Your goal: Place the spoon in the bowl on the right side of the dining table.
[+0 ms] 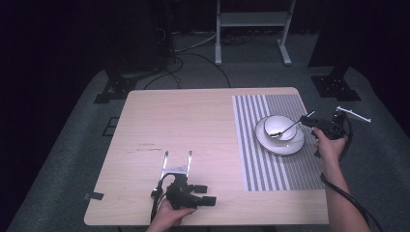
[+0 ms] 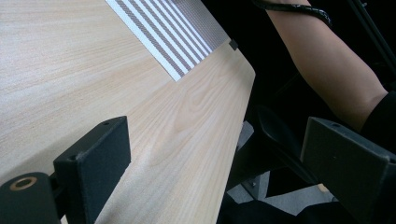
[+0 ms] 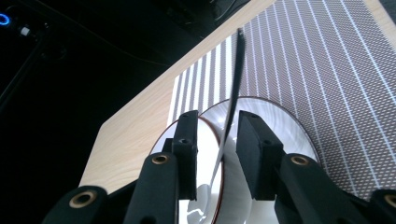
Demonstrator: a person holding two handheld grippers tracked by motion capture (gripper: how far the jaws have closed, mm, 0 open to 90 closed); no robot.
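Spoon: the slim silver metal spoon (image 3: 232,100) stands between the right gripper's (image 3: 215,140) black jaws, lower centre of the right gripper view, its tip in the white ceramic bowl (image 1: 280,128).
Right claw: jaws apart, pads off the handle.
Bowl: on a white plate (image 1: 280,146), right of the high view, on the grey striped placemat (image 1: 270,169).
Left claw: the left gripper (image 1: 177,154) rests spread, empty, lower centre on the pale wooden table (image 1: 183,125).

both tongs are matte black: the left tongs (image 1: 177,159) have slim pale metal rods and a grey plate on top, the right tongs (image 3: 215,149) blocky pads on arms with brass-ringed pivot holes; a black cable trails from each, and the forearms are bare
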